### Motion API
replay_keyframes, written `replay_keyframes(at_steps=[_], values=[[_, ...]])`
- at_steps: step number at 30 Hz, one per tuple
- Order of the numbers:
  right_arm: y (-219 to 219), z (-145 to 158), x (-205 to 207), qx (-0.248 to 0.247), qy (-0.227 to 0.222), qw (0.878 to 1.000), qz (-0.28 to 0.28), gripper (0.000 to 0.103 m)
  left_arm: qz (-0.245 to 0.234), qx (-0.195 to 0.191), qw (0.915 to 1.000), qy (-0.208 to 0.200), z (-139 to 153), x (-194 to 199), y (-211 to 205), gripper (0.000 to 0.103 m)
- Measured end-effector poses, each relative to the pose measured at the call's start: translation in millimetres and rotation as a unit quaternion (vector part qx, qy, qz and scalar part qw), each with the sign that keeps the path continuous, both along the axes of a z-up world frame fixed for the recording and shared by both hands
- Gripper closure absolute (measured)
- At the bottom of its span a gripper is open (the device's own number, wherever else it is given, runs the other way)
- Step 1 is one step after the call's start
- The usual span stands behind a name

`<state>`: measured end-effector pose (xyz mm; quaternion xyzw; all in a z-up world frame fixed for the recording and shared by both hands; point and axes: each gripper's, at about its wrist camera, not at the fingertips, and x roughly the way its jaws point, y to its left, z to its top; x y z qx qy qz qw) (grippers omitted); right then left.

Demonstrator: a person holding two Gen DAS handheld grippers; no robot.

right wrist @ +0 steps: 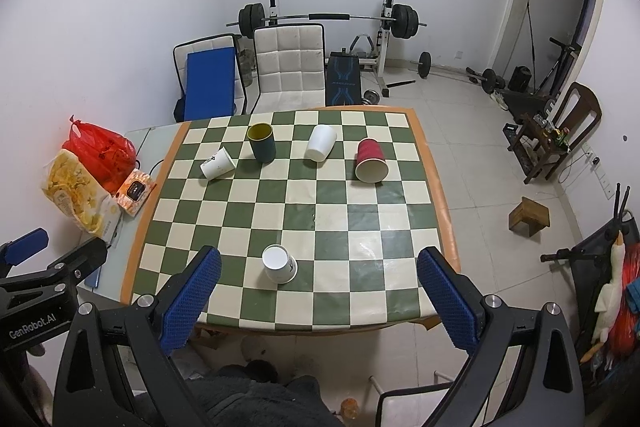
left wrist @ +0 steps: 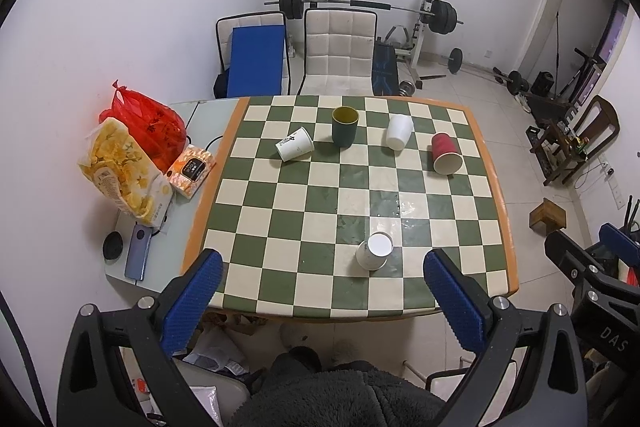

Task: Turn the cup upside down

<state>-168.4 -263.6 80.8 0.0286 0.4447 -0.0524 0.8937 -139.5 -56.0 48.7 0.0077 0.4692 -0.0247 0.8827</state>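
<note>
A white paper cup stands upside down near the front edge of the checkered table. At the back, a printed white cup, a plain white cup and a red cup lie on their sides. A dark green cup stands upright. My left gripper and right gripper are open and empty, above the front edge.
A snack bag, red bag, tissue pack and phone lie on the grey side table at left. Chairs and a barbell rack stand behind. A wooden stool is on the floor right.
</note>
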Motion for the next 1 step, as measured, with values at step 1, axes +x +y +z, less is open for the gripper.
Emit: replay_keyframes(at_steps=[1], values=[[0.3, 0.0, 0.0, 0.000, 0.000, 1.000, 0.000, 0.003, -0.001, 0.001, 1.0000, 0.000, -2.1, -2.8, 0.8, 0.000]])
